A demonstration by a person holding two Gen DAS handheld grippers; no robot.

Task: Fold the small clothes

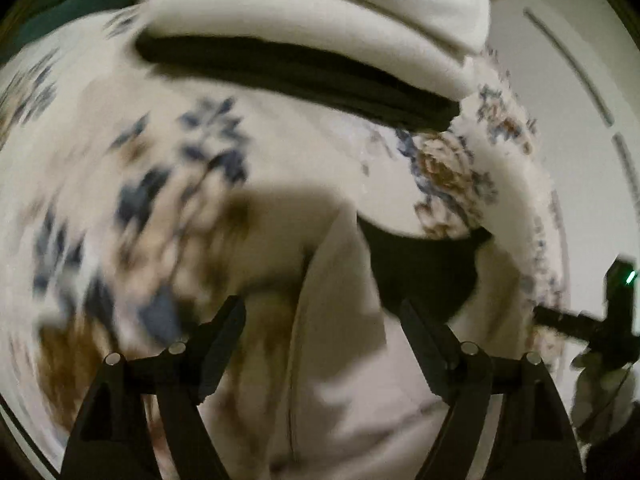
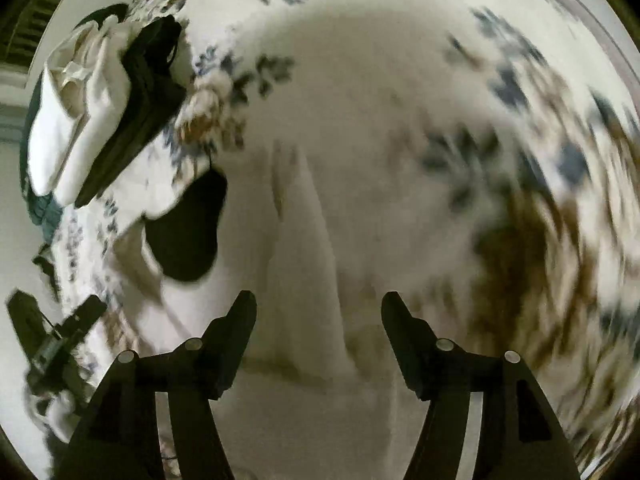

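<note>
A white garment (image 1: 336, 320) lies spread on a floral bedspread (image 1: 168, 168), close under both grippers; it also shows in the right wrist view (image 2: 320, 240). A dark patch (image 1: 424, 268) shows at the garment's edge, also in the right wrist view (image 2: 188, 232). My left gripper (image 1: 322, 308) is open and empty just above the white cloth. My right gripper (image 2: 318, 300) is open and empty above the same cloth. Both views are blurred by motion.
A pile of folded white and black clothes (image 1: 320, 40) sits at the far side of the bed, also in the right wrist view (image 2: 104, 112). The other gripper shows at the right edge (image 1: 616, 312) and at the lower left (image 2: 56, 340). A white wall (image 1: 580, 80) lies beyond the bed.
</note>
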